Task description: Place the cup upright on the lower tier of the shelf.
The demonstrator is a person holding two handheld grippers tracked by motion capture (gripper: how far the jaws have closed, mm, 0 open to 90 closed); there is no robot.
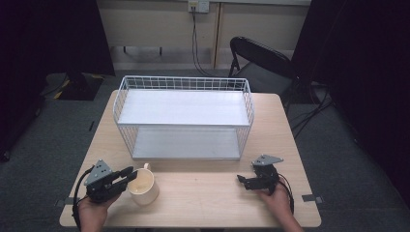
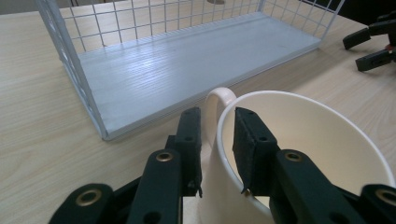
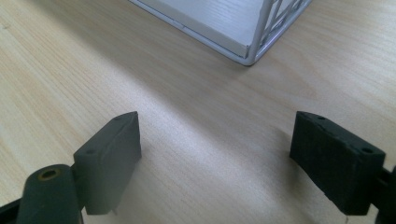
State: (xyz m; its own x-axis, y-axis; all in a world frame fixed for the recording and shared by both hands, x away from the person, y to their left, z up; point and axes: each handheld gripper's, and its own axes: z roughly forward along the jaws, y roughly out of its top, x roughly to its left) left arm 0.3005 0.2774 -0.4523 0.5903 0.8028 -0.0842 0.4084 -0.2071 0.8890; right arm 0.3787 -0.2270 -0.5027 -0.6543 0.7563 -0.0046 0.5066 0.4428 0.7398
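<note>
Currently left tool (image 2: 217,135) straddles wall of cream mug (image 2: 299,154) w/ narrow jaws, one pad inside, one outside; pad contact can't be confirmed. Mug stands on desk (image 1: 208,188), front-left, near wire rack (image 1: 183,116). Right tool (image 3: 217,158) wide, holding nothing; mug base cut off in left gripper view.

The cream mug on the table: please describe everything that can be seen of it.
The cream mug looks like glazed ceramic, with one loop handle at its far side. It stands upright on the wooden table, in front of the white wire rack, and looks empty. The left gripper straddles its rim beside the handle, one finger outside the wall and one inside; whether both press on it is unclear.
</note>
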